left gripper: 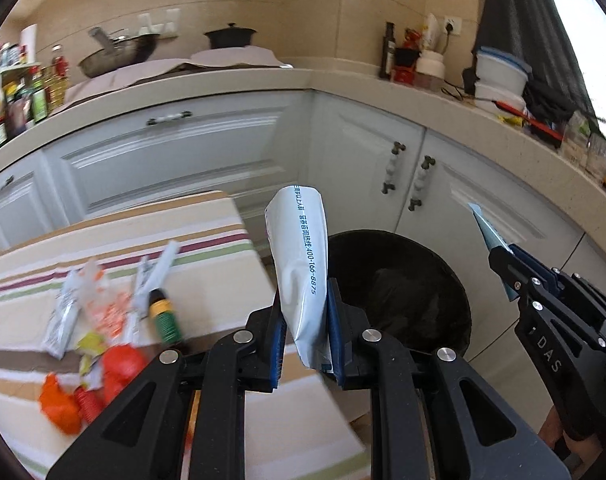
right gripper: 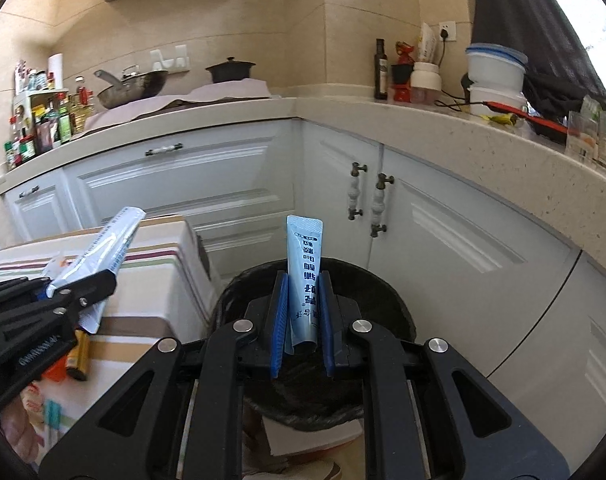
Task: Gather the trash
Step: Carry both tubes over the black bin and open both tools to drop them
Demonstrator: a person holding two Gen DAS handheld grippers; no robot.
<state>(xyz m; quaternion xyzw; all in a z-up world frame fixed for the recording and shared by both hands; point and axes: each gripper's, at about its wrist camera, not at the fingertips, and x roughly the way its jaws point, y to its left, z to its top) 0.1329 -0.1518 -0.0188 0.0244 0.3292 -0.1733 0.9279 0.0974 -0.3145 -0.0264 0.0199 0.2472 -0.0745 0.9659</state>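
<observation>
My left gripper (left gripper: 305,294) is shut on a silver-white sachet (left gripper: 299,248) with blue print, which stands upright between the blue pads. It hangs at the table's corner, beside a black bin (left gripper: 383,234) lined with a dark bag. My right gripper (right gripper: 303,284) is shut on a light blue sachet (right gripper: 303,256), held upright over the bin's (right gripper: 367,270) mouth. Each wrist view shows the other gripper: the right gripper (left gripper: 503,258) with its blue sachet (left gripper: 485,228), and the left gripper (right gripper: 83,284) with its silver sachet (right gripper: 107,240).
A table with a striped cloth (left gripper: 207,240) carries more litter: wrappers (left gripper: 63,320), orange scraps (left gripper: 59,404) and a green and yellow cylinder (left gripper: 165,316). White cabinets (right gripper: 443,232) and a cluttered L-shaped counter (right gripper: 463,136) stand close behind the bin.
</observation>
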